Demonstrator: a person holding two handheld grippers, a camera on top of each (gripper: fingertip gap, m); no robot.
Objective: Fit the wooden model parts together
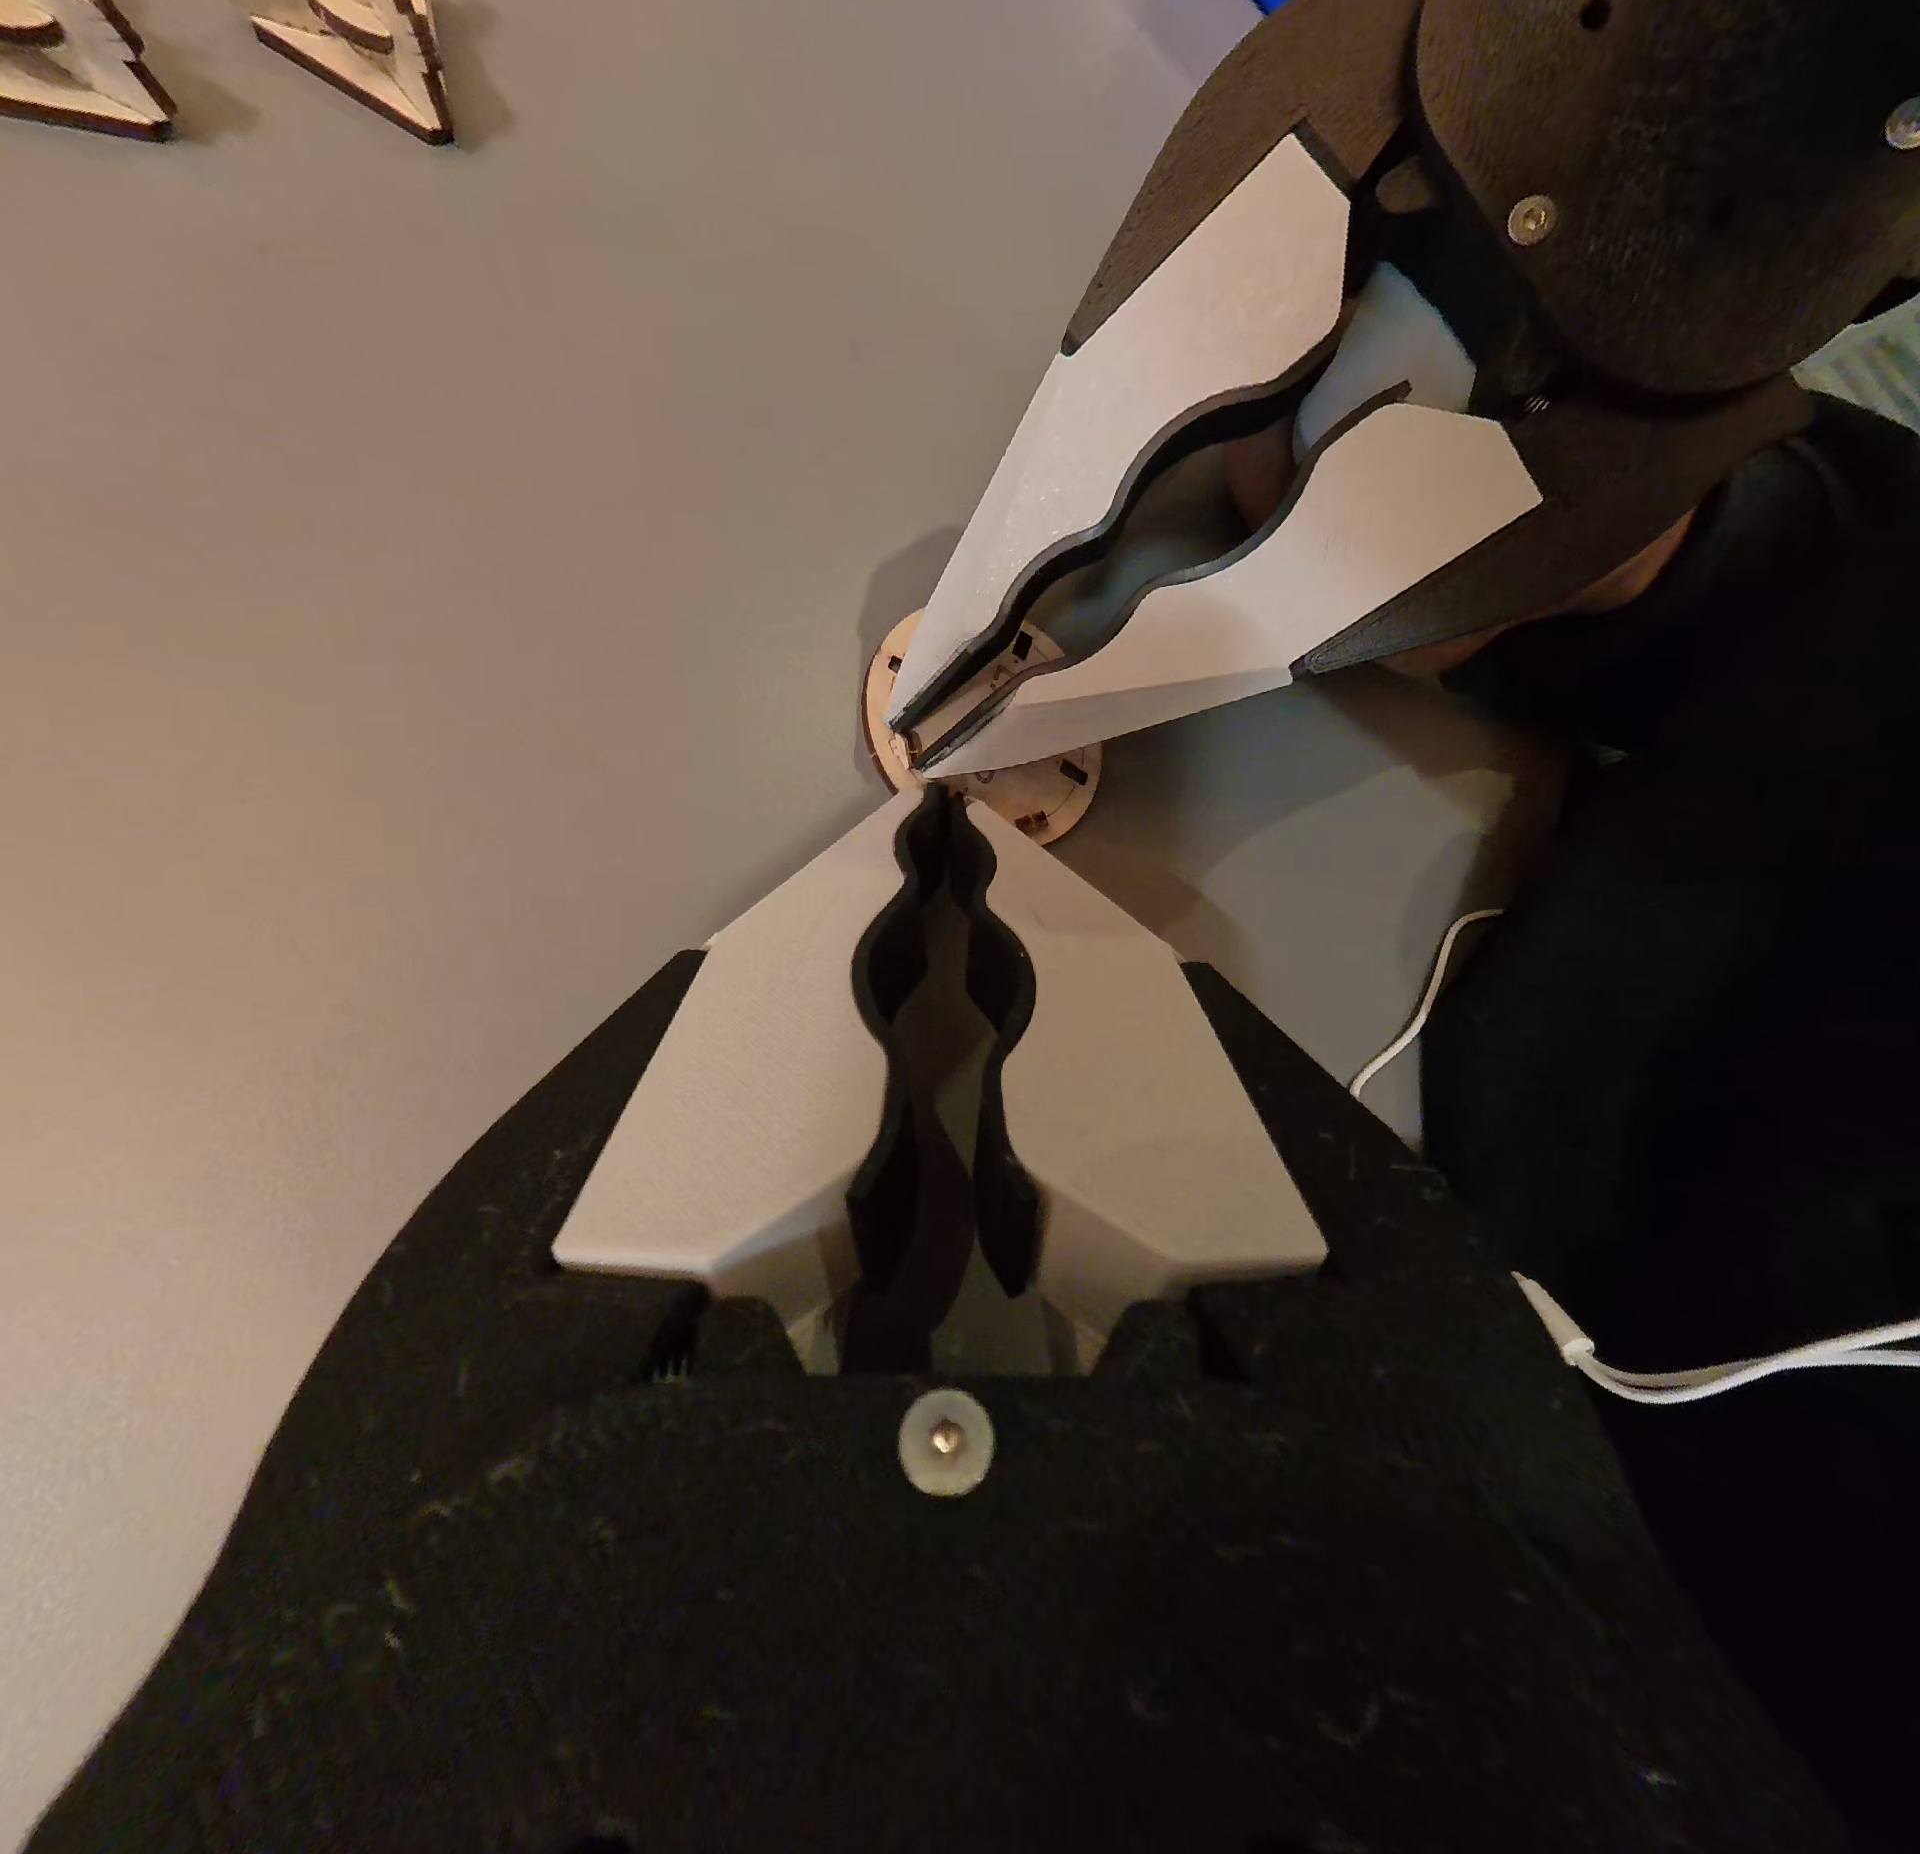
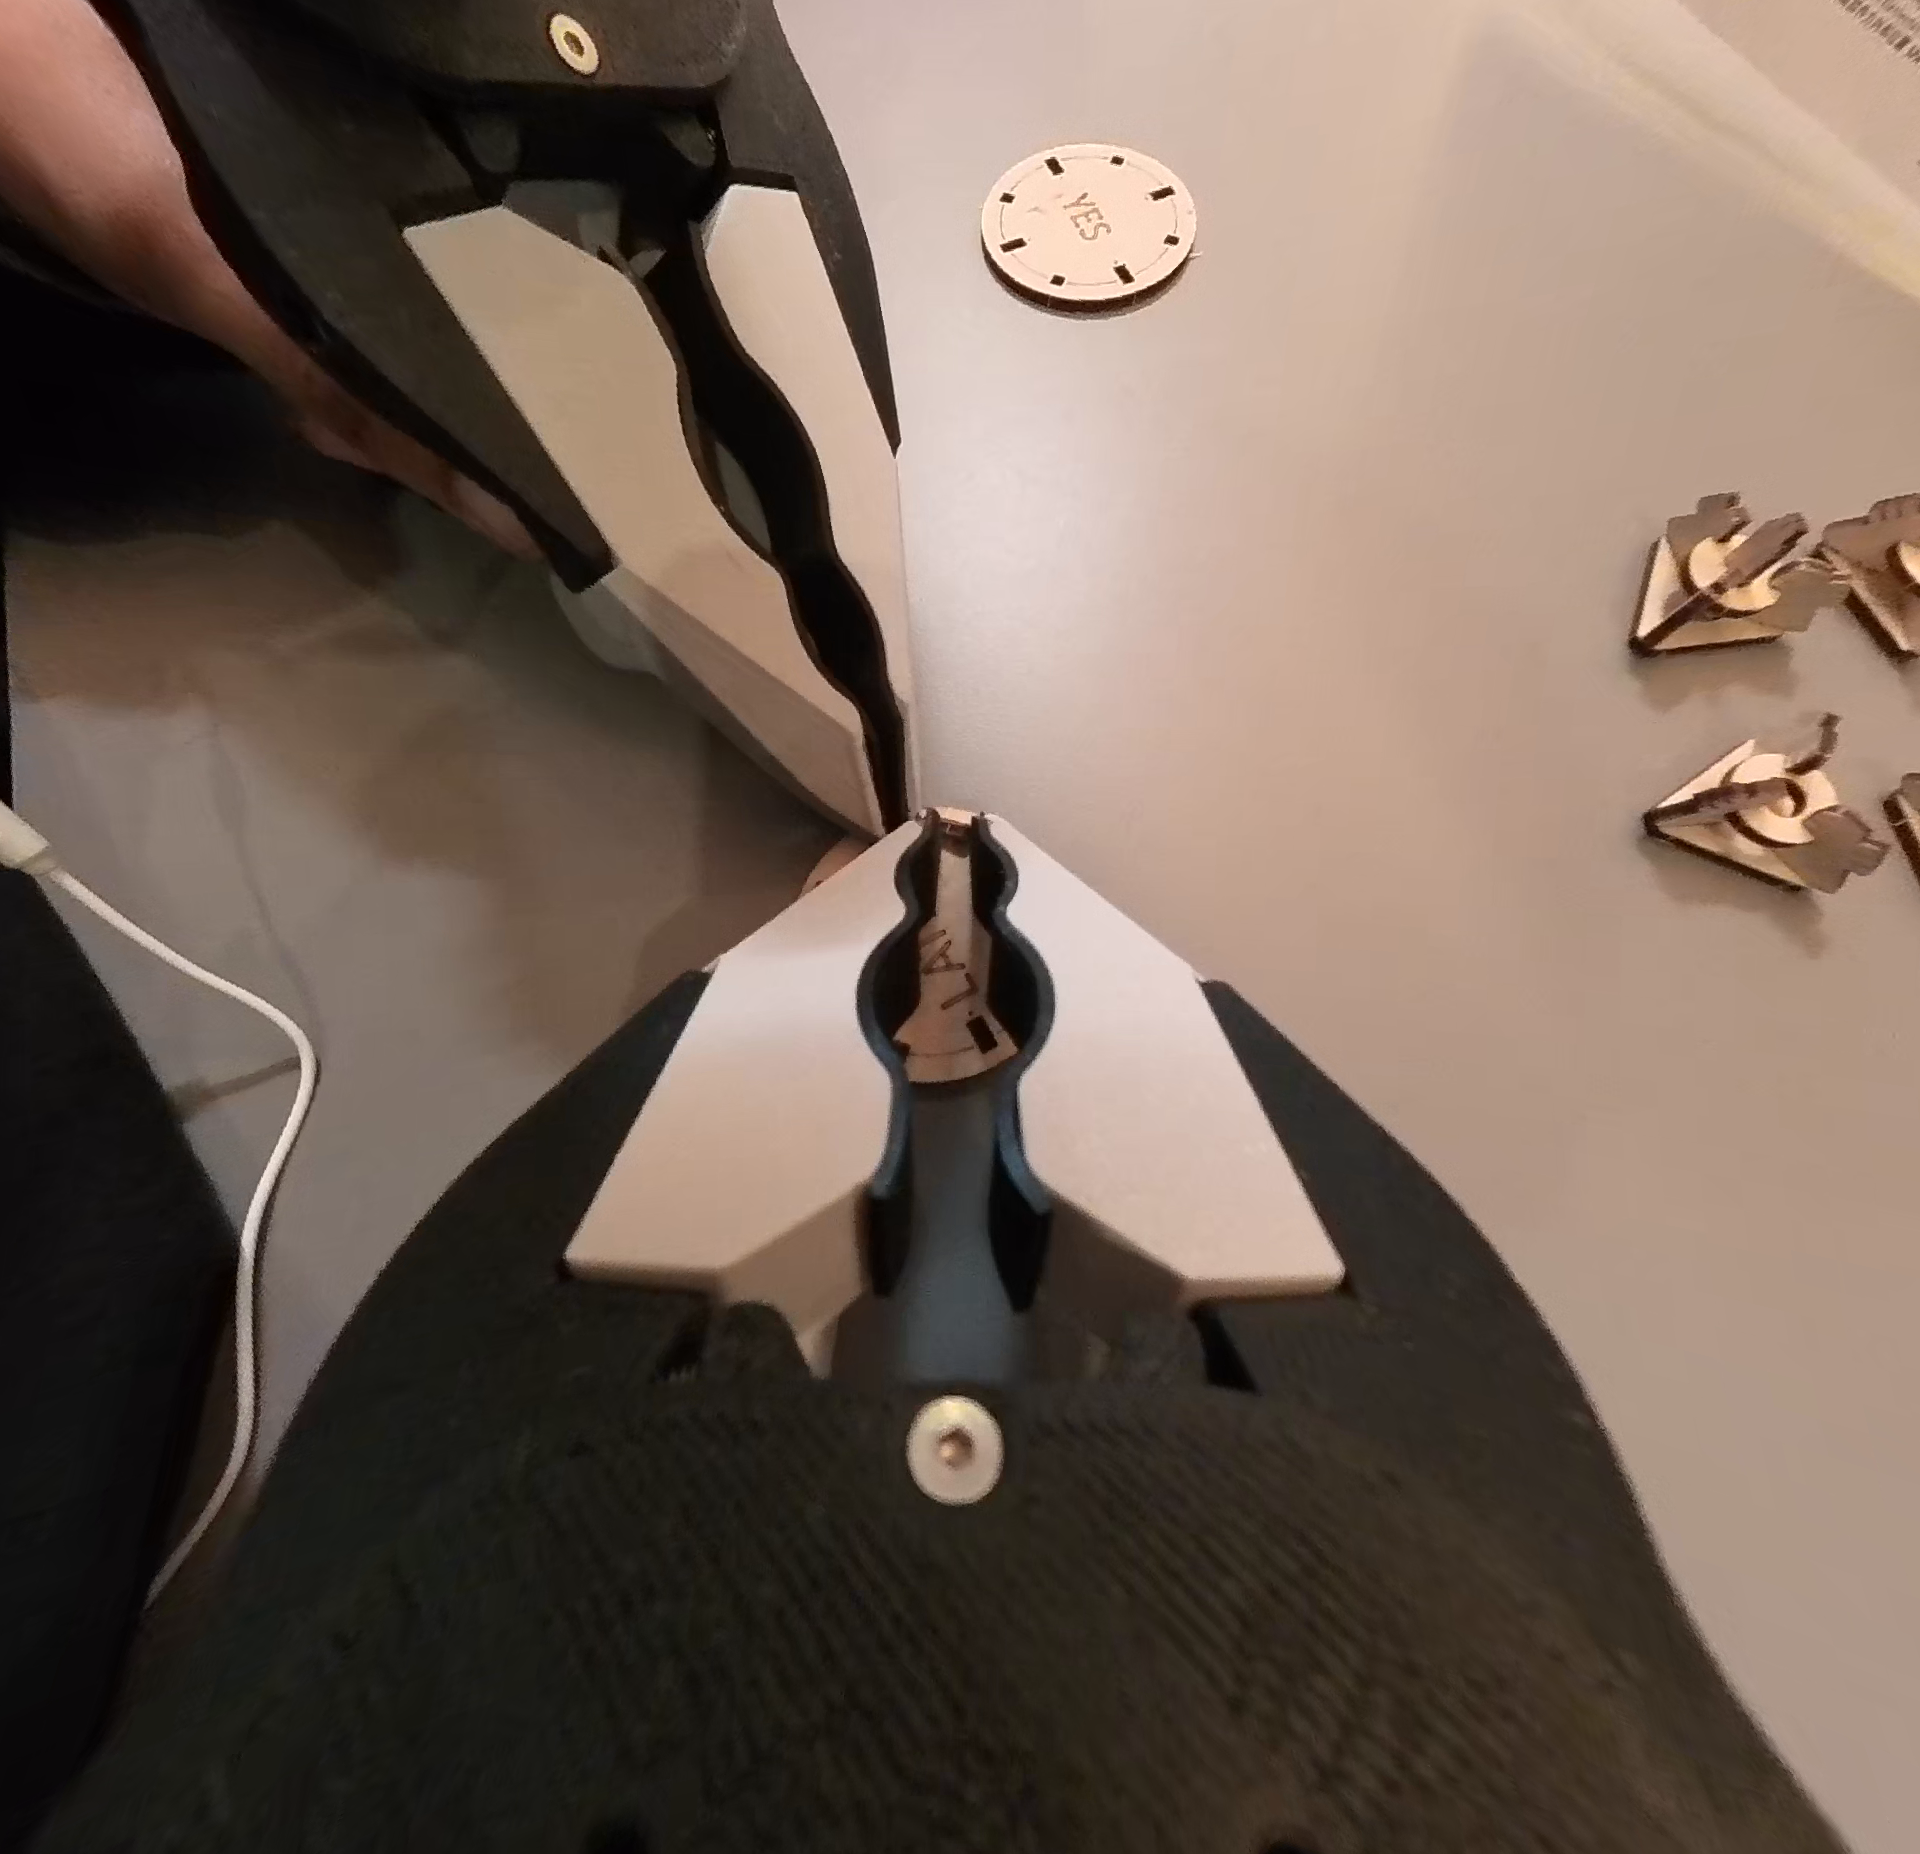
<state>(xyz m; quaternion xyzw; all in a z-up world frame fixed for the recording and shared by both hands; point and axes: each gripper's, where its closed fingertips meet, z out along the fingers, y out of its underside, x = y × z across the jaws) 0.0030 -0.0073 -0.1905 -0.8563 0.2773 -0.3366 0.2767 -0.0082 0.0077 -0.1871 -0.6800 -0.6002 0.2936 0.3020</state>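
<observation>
The right gripper (image 2: 953, 820) has its tips nearly together, pinching a small pale wooden tab (image 2: 948, 822) that stands at the far edge of a round wooden disc (image 1: 1049, 786) lying flat on the grey table (image 1: 520, 557); engraved letters and a black slot on that disc show through the gap between the fingers. The left gripper (image 1: 935, 794) has its fingers closed together with nothing between them, its tips down at the disc's rim, just beside the right gripper's tips. A second round wooden disc (image 2: 1088, 236), with engraved lettering and dark slots around its ring, lies well apart farther back on the table. Several small assembled triangular wooden pieces (image 2: 1720, 589) sit off to the right. A printed sheet (image 2: 1849, 7) with small text lies at the far corner, and a white cable (image 2: 260, 1129) trails at the table edge.
</observation>
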